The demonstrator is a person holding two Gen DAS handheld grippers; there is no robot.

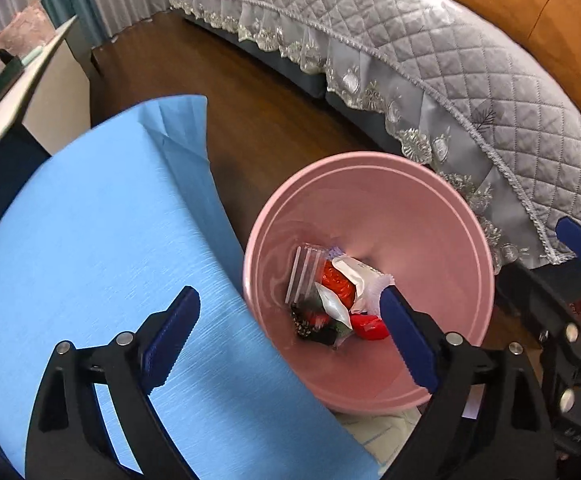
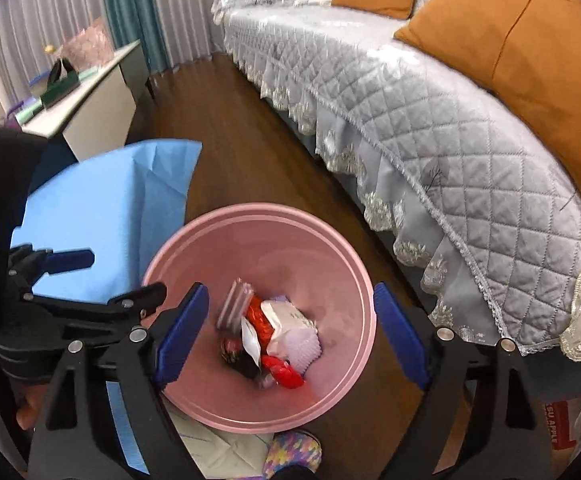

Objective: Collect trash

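A pink round bin [image 1: 418, 216] stands on the dark wood floor beside a blue-covered table [image 1: 90, 240]. At its bottom lies trash [image 1: 338, 292]: a clear zip bag, red and white wrappers and a dark packet. My left gripper [image 1: 286, 294] is open, with one finger over the blue cloth, the other over the bin, and nothing between them. In the right wrist view my right gripper [image 2: 290, 290] hangs open above the bin [image 2: 258, 210], holding nothing. The trash [image 2: 278, 336] lies below it, and the clear bag [image 2: 234, 304] looks blurred. The left gripper [image 2: 110, 276] shows at the left.
A sofa with a grey quilted lace-edged cover [image 1: 450, 64] and orange cushions [image 2: 530, 40] runs along the right. A white cabinet [image 2: 90, 92] stands at the back left. A colourful shoe [image 2: 290, 452] is near the bin, and a red box [image 2: 558, 424] lies under the sofa edge.
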